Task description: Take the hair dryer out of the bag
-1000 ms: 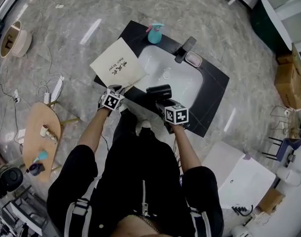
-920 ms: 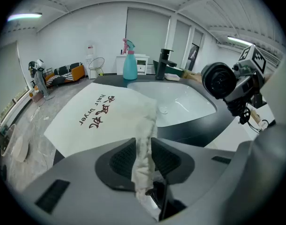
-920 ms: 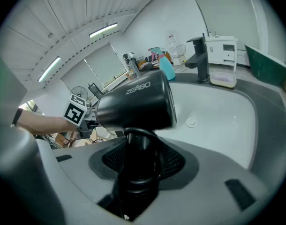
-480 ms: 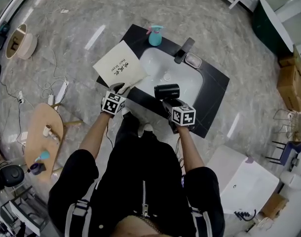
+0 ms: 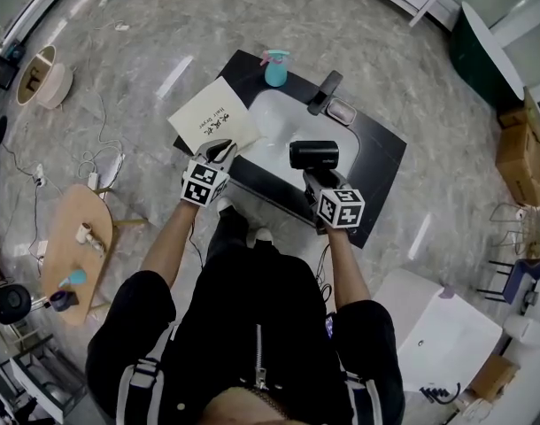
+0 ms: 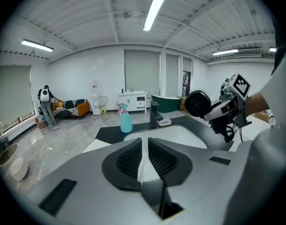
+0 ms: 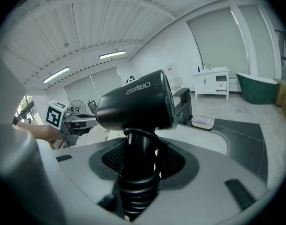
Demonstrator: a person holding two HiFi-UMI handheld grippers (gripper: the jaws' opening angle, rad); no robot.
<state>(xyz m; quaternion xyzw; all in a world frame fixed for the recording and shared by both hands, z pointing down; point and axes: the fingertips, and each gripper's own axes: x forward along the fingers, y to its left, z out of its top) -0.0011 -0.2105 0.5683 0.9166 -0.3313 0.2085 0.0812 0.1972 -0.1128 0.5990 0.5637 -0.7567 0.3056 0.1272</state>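
Note:
The black hair dryer point(image 5: 312, 155) is out of the bag and held up over the white sink basin point(image 5: 279, 118). My right gripper point(image 5: 312, 177) is shut on its handle. In the right gripper view the barrel point(image 7: 136, 107) stands above the jaws and the ribbed handle sits between the pads. The cream bag point(image 5: 212, 116) lies flat on the black counter's left end. My left gripper point(image 5: 221, 151) hovers at the bag's near corner. Its jaws point(image 6: 144, 146) are closing, nearly together, and nothing sticks out of them. That view also catches the dryer point(image 6: 198, 103).
On the black counter point(image 5: 376, 162) stand a teal spray bottle point(image 5: 275, 65), a dark faucet point(image 5: 324, 91) and a soap dish point(image 5: 344, 111). A wooden stool point(image 5: 75, 237) and floor cables lie left. A white box point(image 5: 438, 326) sits right.
Both grippers have risen. The dryer has gone up and right over the basin with the right gripper. The bag still lies on the counter.

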